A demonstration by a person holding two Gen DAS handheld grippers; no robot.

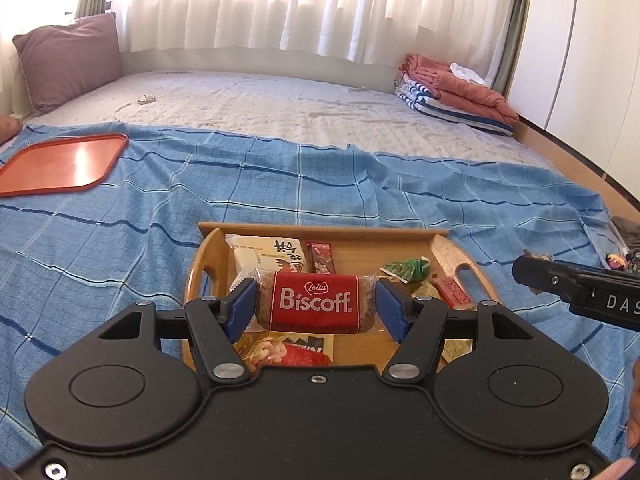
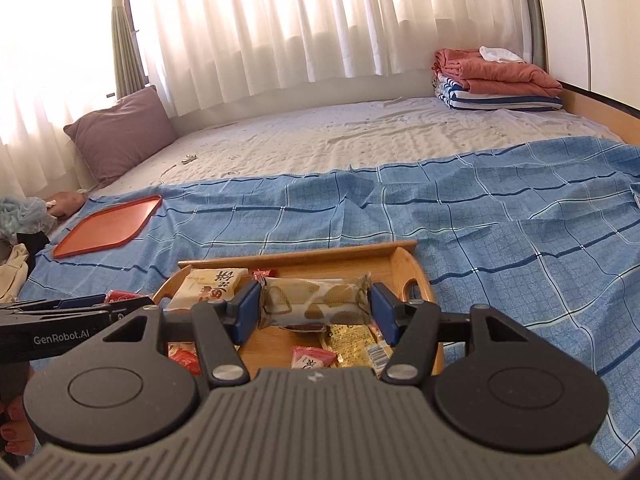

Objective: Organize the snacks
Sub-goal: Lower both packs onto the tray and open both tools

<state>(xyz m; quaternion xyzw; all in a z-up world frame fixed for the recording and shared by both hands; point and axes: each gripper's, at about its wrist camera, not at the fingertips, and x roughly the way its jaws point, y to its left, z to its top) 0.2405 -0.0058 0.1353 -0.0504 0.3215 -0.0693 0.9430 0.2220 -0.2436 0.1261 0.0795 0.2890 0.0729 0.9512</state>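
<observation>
Sunlit white curtains [image 1: 280, 4] behind bed [image 1: 280, 108]

Both wrist views look forward, close above the wooden tray [image 1: 452, 254] [image 2: 416, 276], sharing bed, curtains [image 1: 280, 4] [image 2: 300, 20] and orange tray [image 1: 64, 164] [image 2: 108, 226]; seemingly side by side.

My left gripper [image 1: 316, 304] hangs above the wooden tray [image 1: 452, 252], its blue pads [image 1: 242, 300] pressed against both ends of the Biscoff pack [image 1: 316, 303]. My right gripper [image 2: 314, 310] hangs above the same tray, pads [image 2: 382, 312] clamped on the ends of a cream-and-brown wrapped snack [image 2: 314, 304]. Each gripper sits beside the other, level, pointing forward.
</observation>
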